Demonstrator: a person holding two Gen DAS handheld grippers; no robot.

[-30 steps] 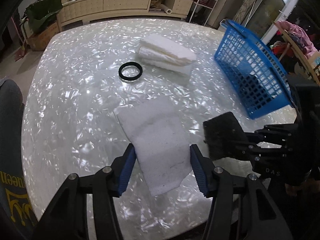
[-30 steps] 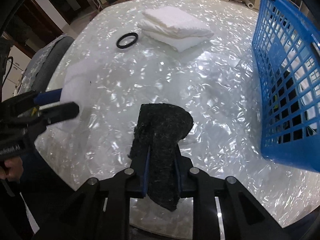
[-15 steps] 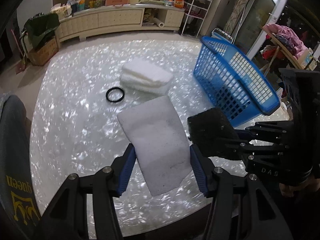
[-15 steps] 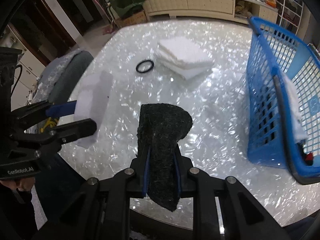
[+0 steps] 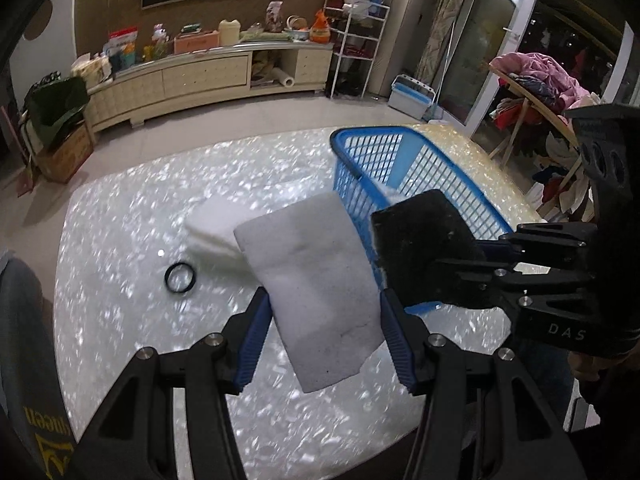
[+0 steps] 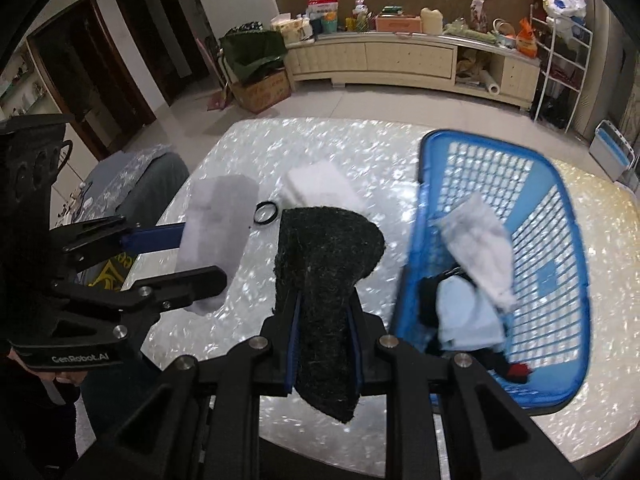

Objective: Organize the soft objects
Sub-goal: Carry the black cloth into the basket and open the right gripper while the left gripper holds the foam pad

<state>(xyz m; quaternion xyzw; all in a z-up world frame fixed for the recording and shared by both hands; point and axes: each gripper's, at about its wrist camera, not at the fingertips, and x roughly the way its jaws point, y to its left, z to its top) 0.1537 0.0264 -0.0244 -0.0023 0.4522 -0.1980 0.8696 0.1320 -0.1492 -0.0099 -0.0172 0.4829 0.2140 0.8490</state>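
Note:
My left gripper (image 5: 325, 312) is shut on a white foam pad (image 5: 316, 280) and holds it above the table; the pad also shows in the right wrist view (image 6: 214, 236). My right gripper (image 6: 325, 320) is shut on a black felt pad (image 6: 324, 280), held above the table left of the blue basket (image 6: 556, 216); the black pad also shows in the left wrist view (image 5: 420, 240). The basket (image 5: 360, 160) holds several cloths, among them a white one (image 6: 480, 248) and a pale blue one (image 6: 464, 316). A stack of white pads (image 6: 320, 188) lies on the table.
A black ring (image 5: 180, 278) lies on the pearly white table (image 5: 120, 240), next to the white stack (image 5: 212, 224). A grey chair (image 6: 140, 184) stands at the table's left edge. A long cabinet (image 5: 192, 76) and shelves stand behind.
Both grippers have risen from the table with their pads and tilted up, so more of the room shows. The basket's inside now shows in the right wrist view.

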